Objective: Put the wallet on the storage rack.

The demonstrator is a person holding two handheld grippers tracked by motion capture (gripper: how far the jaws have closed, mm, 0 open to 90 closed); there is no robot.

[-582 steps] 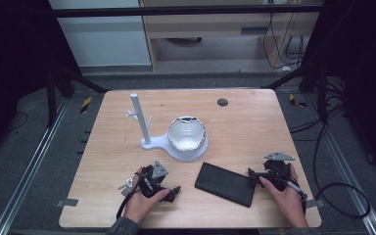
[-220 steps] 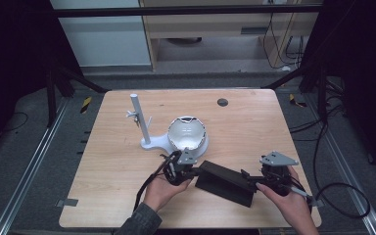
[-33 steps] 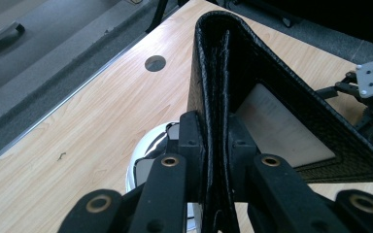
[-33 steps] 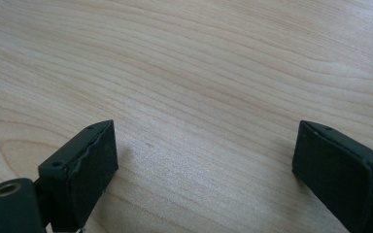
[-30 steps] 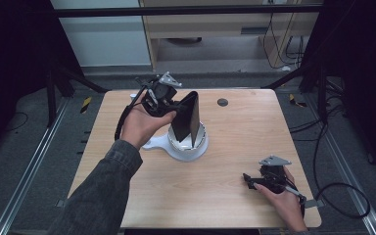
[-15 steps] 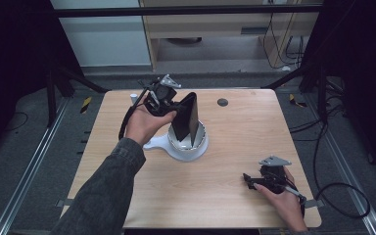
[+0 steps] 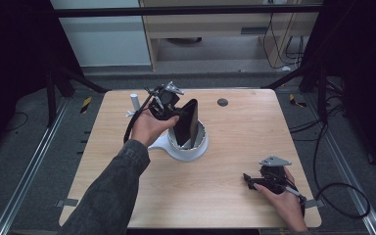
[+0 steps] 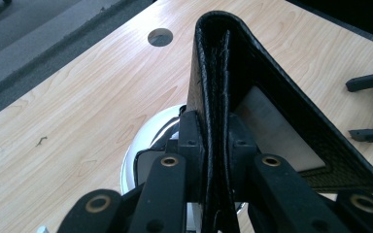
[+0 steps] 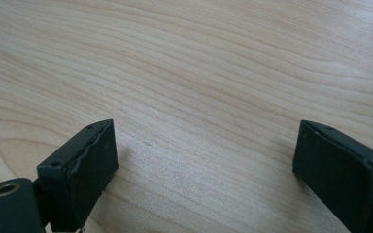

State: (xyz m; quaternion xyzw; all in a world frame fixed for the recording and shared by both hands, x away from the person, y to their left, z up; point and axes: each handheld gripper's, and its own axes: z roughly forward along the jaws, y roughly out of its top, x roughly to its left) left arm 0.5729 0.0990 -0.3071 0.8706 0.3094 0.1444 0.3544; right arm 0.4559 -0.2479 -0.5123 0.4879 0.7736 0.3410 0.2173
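Note:
A black leather wallet (image 7: 187, 123) is held upright, its lower end inside or just over the white bowl (image 7: 199, 148) at mid-table. My left gripper (image 7: 175, 115) is shut on the wallet's folded edge from the left. In the left gripper view both jaws clamp the wallet (image 8: 252, 77), with the left gripper (image 8: 213, 132) above the bowl's rim (image 8: 145, 132). My right gripper (image 7: 248, 180) rests at the table's front right, open. In the right gripper view, bare wood lies between the jaws of the right gripper (image 9: 204, 165).
The bowl's white base extends left to a white upright post (image 7: 134, 101). A round dark hole (image 7: 222, 102) sits in the wooden tabletop (image 7: 254, 127) behind the bowl. Black frame bars and cables surround the table.
The wallet lay flat at the table's front earlier; the left gripper took it and carried it over the bowl. Over the last second it sank toward the bowl. The right gripper stayed put.

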